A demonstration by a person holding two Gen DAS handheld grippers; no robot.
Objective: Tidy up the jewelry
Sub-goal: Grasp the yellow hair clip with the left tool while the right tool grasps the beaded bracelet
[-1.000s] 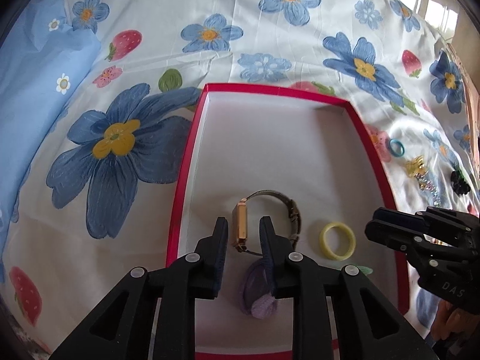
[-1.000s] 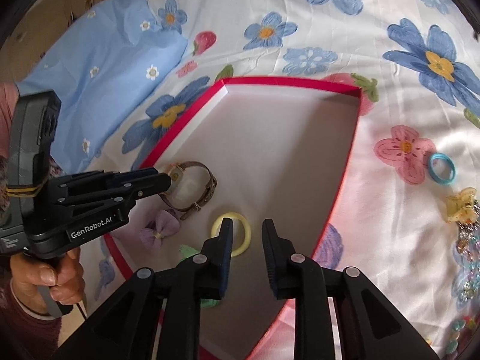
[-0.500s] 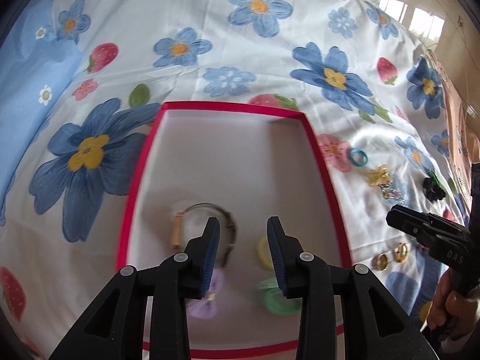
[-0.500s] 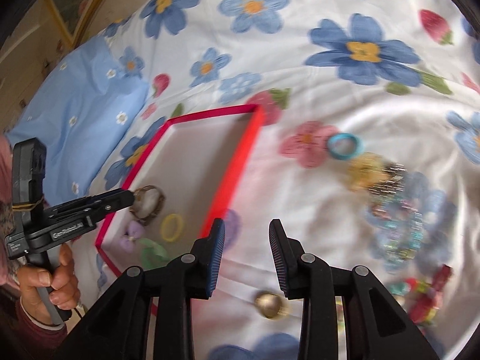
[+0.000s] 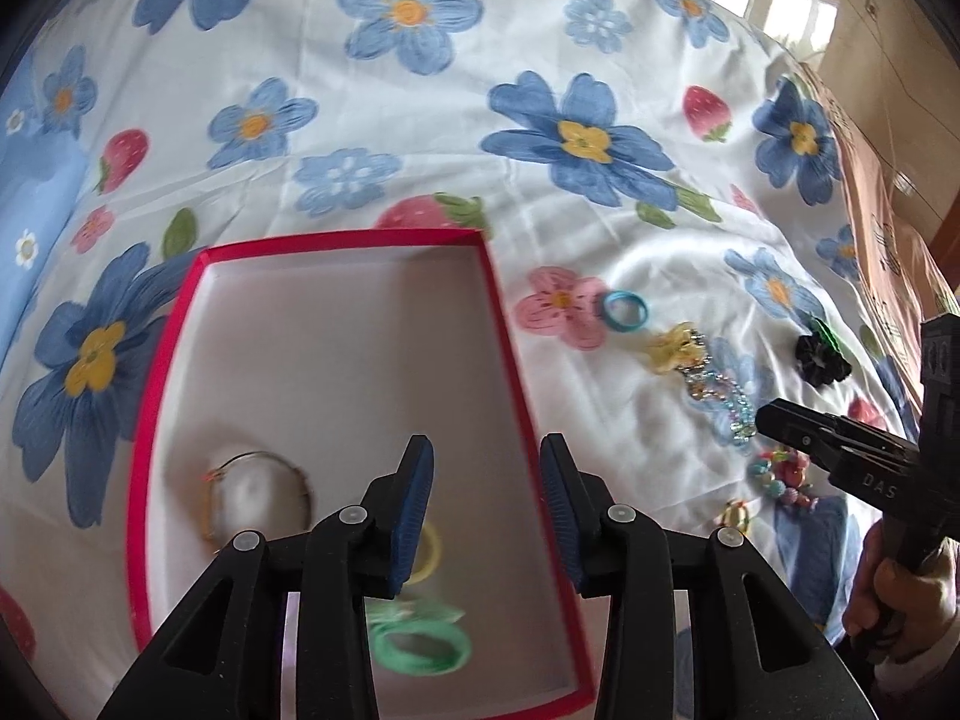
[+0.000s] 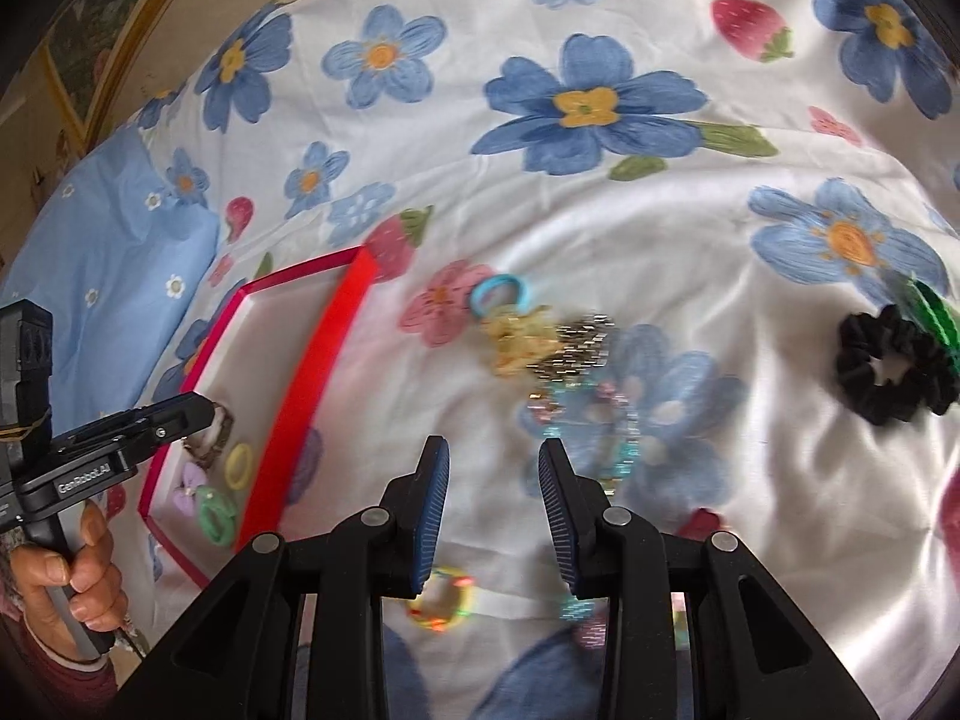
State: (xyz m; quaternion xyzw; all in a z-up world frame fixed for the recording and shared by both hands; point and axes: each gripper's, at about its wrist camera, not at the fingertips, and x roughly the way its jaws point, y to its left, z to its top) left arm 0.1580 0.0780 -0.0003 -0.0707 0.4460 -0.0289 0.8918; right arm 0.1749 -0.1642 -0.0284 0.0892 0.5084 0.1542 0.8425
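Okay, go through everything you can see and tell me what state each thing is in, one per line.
Left gripper: jaws opening, nothing between them.
Right gripper: open, empty.
Red box: lidless, partly filled.
Watch: in the box, strap closed in a loop.
Yellow ring: in the box.
Green ring: in the box.
Blue ring: loose on the sheet.
Black scrunchie: loose on the sheet.

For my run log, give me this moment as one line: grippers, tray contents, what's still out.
left gripper: opening, empty | right gripper: open, empty | red tray: watch, yellow ring, green ring | bedsheet: blue ring, black scrunchie
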